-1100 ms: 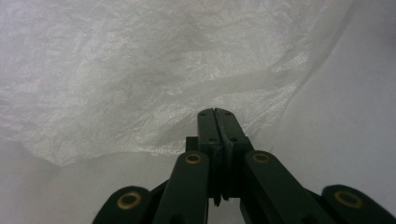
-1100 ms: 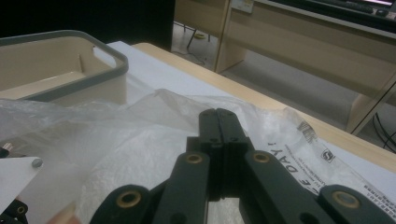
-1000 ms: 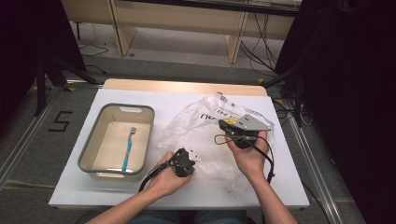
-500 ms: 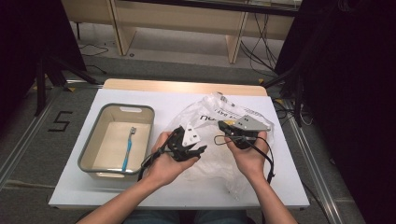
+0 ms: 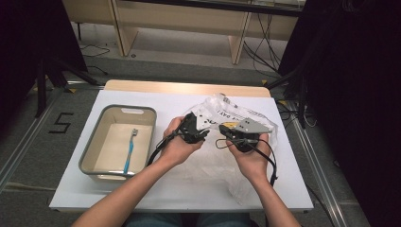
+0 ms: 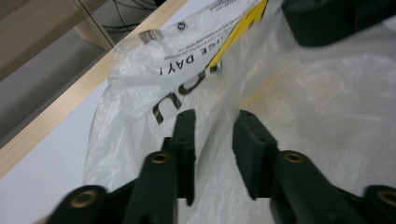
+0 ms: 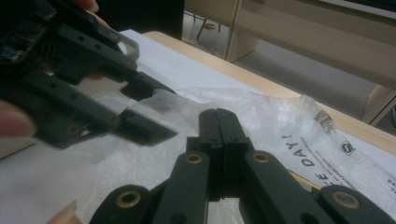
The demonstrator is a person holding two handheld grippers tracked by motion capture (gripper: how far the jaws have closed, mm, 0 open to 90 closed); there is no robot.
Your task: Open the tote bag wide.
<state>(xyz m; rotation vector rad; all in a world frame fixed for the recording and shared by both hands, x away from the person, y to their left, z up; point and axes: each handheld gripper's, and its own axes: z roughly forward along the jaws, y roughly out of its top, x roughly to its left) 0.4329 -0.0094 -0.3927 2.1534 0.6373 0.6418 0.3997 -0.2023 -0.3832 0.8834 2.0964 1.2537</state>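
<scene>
The left gripper's [image 6: 212,140] fingers [image 6: 186,140] are standing a little apart with a fold of the clear plastic bag [image 5: 222,118] between them; they have just been closing, and whether the pads are pressing the film yet I cannot tell. The right gripper's [image 7: 219,135] fingers are pressing fully together, seemingly pinching the bag's film. Both grippers are working above the bag, which is lying on the white bench [image 5: 179,101] beside the tray [image 5: 94,149] holding a blue toothbrush [image 5: 130,150]. The bag's mouth is apparently being opened; next, the left fingers need a firm pinch before pulling apart.
</scene>
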